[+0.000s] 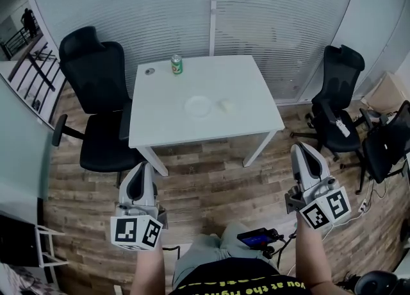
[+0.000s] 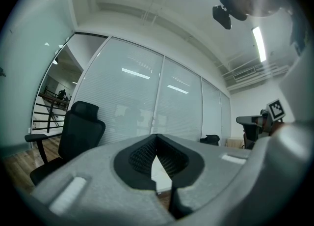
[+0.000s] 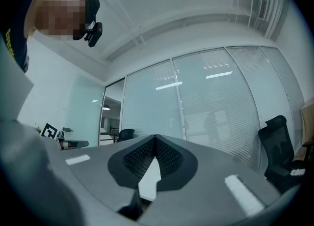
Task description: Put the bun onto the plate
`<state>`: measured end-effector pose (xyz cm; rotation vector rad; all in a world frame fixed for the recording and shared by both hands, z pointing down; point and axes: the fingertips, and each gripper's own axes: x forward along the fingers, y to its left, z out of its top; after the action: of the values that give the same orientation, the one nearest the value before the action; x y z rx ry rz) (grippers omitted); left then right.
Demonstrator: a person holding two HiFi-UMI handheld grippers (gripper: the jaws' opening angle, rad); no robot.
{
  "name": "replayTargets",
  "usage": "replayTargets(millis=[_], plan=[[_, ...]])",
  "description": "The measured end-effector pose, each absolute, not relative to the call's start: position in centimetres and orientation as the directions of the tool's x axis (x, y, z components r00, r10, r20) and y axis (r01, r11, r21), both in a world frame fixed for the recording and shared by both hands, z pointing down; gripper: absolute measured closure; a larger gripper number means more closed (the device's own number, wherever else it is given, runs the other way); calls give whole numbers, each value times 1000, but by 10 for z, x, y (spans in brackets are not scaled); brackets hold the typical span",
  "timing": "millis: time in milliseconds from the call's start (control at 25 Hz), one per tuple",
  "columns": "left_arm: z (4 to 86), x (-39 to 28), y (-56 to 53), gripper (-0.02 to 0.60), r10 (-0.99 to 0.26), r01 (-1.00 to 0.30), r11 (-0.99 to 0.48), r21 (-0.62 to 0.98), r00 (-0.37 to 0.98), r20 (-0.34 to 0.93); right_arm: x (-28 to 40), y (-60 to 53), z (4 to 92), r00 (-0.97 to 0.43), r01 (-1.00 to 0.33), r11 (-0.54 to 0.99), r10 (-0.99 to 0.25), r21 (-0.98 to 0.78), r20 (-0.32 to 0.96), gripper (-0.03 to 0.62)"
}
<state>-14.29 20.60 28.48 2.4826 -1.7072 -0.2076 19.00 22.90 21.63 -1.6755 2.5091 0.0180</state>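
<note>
Your left hand-held gripper (image 1: 142, 170) and right hand-held gripper (image 1: 302, 149) are both closed on nothing and well short of the table (image 1: 166, 124), where the bun (image 1: 224, 104) lies just right of the plate (image 1: 198, 106). The bun looks small and soft, so the likely slips are squashing it with too hard a grip, or shoving the plate as you reach in. The can (image 1: 176, 64) stands well apart at the far edge, and neither the left chair (image 1: 96, 88) nor the right chair (image 1: 338, 95) blocks your approach.
</note>
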Motion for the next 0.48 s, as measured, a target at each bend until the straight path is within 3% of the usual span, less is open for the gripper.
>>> replayTargets(millis=[480], plan=[[292, -161, 180, 581, -957, -943, -289, 163, 289, -25, 173, 176, 228, -448, -887, 456, -888, -70, -99, 589]])
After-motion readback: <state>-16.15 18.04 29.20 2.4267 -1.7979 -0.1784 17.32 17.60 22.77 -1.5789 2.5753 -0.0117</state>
